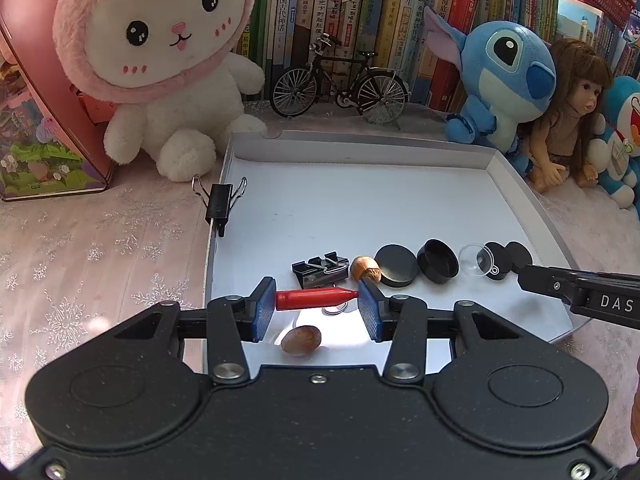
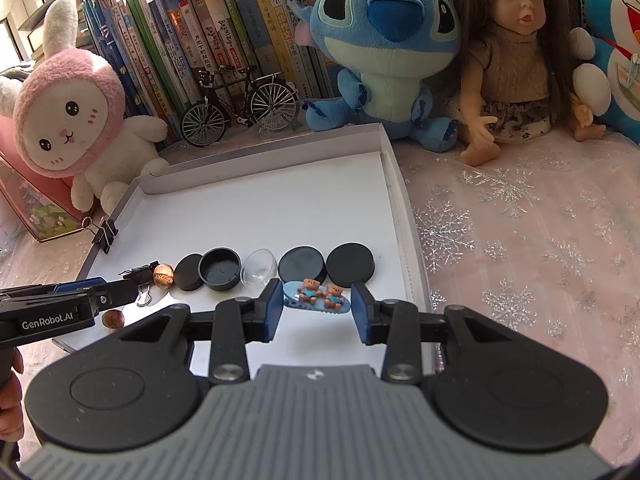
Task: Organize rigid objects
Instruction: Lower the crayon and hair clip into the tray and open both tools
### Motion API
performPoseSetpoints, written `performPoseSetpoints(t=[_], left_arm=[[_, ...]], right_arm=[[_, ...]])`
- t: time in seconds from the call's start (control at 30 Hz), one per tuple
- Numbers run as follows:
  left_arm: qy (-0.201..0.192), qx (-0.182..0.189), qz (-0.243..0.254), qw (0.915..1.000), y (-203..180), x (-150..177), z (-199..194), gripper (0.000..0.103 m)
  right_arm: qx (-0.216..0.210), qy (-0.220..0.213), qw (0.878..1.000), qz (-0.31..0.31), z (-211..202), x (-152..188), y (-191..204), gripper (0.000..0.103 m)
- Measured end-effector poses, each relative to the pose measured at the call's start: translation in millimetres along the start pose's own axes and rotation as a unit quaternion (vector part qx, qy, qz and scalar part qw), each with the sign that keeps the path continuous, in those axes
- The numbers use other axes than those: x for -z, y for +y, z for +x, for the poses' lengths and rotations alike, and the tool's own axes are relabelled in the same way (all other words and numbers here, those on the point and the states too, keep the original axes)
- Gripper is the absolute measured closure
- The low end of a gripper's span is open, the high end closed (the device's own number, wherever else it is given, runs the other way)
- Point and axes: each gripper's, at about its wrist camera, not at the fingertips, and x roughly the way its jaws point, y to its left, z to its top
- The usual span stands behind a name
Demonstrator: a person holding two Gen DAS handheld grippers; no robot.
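Red plastic fills the gap of the left gripper (image 1: 317, 299): a bullet-shaped red piece (image 1: 316, 299) lies crosswise, pinched end to end between the blue pads (image 1: 265, 295) above the white tray (image 1: 360, 200). Under it sit a coin-like disc (image 1: 335, 310) and, nearer the gripper body, a brown nut (image 1: 301, 341). Just beyond the pads lie a black binder clip (image 1: 320, 270), a second nut (image 1: 365, 269), then flat black caps (image 1: 396, 265) and a clear dome (image 1: 476, 260) in a row running toward the right gripper's fingers.

The right gripper (image 2: 318, 300) pinches a pale blue hair clip with two little bears (image 2: 318, 297) lengthwise between its pads. Directly ahead sit two black caps (image 2: 350, 263); the row runs on to its left.

Far past the tray stand a pink rabbit plush (image 1: 160, 52), a model bicycle (image 1: 340, 80), a blue plush (image 1: 504, 80) and a doll (image 2: 508, 48) against shelved books.
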Motion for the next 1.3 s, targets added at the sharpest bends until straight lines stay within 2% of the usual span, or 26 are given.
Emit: performPoseSetpoints(t=[0.4, 1.17, 1.2, 1.27, 1.3], left_arm=[[-0.002, -0.02, 0.013, 0.9997, 0, 3, 13, 0.06], [-0.014, -0.022, 0.018, 0.9995, -1, 6, 15, 0.059], [-0.015, -0.022, 0.018, 0.9995, -1, 6, 15, 0.059], [-0.014, -0.02, 0.013, 0.9996, 0, 6, 14, 0.049], [-0.014, -0.018, 0.012, 0.9997, 0, 6, 13, 0.047]], right_arm=[[0.01, 0.006, 1.0, -0.007, 7, -1, 1, 0.058], [0.023, 0.004, 0.998, -0.051, 16, 3, 3, 0.056], [0.022, 0.003, 0.998, -0.05, 16, 4, 3, 0.056], [0.02, 0.002, 0.999, -0.05, 15, 4, 2, 0.053], [0.021, 0.002, 0.999, -0.049, 15, 4, 2, 0.045]])
